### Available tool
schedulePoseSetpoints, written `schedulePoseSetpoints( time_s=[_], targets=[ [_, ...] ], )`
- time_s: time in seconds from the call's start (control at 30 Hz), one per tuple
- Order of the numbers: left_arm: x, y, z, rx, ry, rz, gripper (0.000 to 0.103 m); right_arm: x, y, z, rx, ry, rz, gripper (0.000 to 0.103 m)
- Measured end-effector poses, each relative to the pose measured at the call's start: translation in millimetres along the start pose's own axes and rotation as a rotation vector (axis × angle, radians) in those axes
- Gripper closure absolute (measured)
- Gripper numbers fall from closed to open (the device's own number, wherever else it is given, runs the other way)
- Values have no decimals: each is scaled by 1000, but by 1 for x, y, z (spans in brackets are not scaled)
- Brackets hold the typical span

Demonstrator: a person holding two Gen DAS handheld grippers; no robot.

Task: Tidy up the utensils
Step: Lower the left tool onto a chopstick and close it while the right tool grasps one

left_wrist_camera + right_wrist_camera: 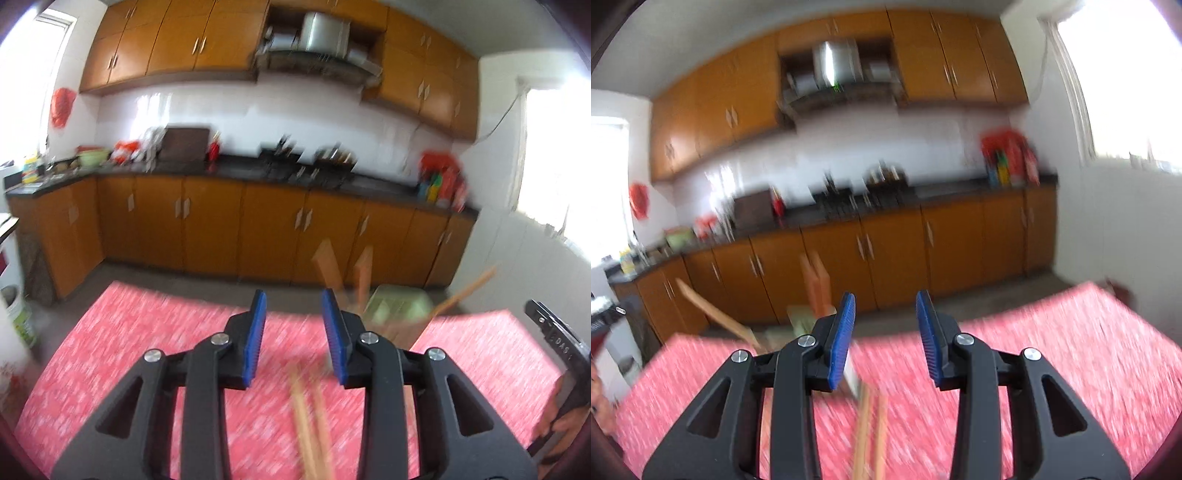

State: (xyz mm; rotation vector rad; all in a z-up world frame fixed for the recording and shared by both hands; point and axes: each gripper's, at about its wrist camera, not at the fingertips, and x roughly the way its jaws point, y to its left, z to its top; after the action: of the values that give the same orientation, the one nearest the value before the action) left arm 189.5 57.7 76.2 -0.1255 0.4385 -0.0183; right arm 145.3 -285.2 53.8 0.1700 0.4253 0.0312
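Note:
Both views are motion-blurred. A pale green utensil holder stands at the far edge of the red-clothed table, with wooden utensils sticking up out of it. Two wooden chopsticks lie on the cloth below my open, empty left gripper. In the right wrist view the holder is partly hidden behind my left finger, with a wooden spatula leaning out and another wooden utensil upright. The chopsticks lie under my open, empty right gripper. The right gripper's body shows at the left view's right edge.
Orange kitchen cabinets and a dark countertop with cookware run along the far wall. A white bucket stands on the floor at left. Grey floor separates table and cabinets.

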Motion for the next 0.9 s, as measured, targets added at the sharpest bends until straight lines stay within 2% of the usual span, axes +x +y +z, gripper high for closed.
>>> schedulePoseSetpoints(
  time_s=[0.03, 0.1, 0.17, 0.27, 0.43, 0.5, 0.57, 0.67, 0.77, 0.9],
  targets=[
    [4, 6, -13, 1, 34, 14, 71, 14, -8, -20, 11, 104, 5, 67],
    [17, 20, -41, -9, 121, 37, 71, 34, -12, -50, 19, 238, 27, 70],
    [29, 30, -66, -23, 208, 55, 71, 48, -7, -78, 4, 343, 49, 77],
    [44, 41, -94, -46, 299, 71, 72, 62, 3, -108, -21, 432, 68, 78],
    [52, 44, -114, -58, 356, 48, 72, 78, 13, -131, -50, 499, 69, 78],
    [52, 41, -118, -54, 362, 34, 72, 77, 17, -133, -76, 482, 50, 80],
    [53, 36, -120, -58, 373, -9, 72, 76, 15, -133, -93, 475, 15, 95],
    [61, 26, -120, -62, 396, -57, 72, 76, -1, -131, -38, 461, -42, 95],
    [70, 9, -130, -45, 429, -102, 77, 73, -14, -127, 8, 462, -53, 95],
    [80, -7, -142, -18, 467, -125, 87, 70, -14, -127, -22, 454, -58, 95]
  ],
)
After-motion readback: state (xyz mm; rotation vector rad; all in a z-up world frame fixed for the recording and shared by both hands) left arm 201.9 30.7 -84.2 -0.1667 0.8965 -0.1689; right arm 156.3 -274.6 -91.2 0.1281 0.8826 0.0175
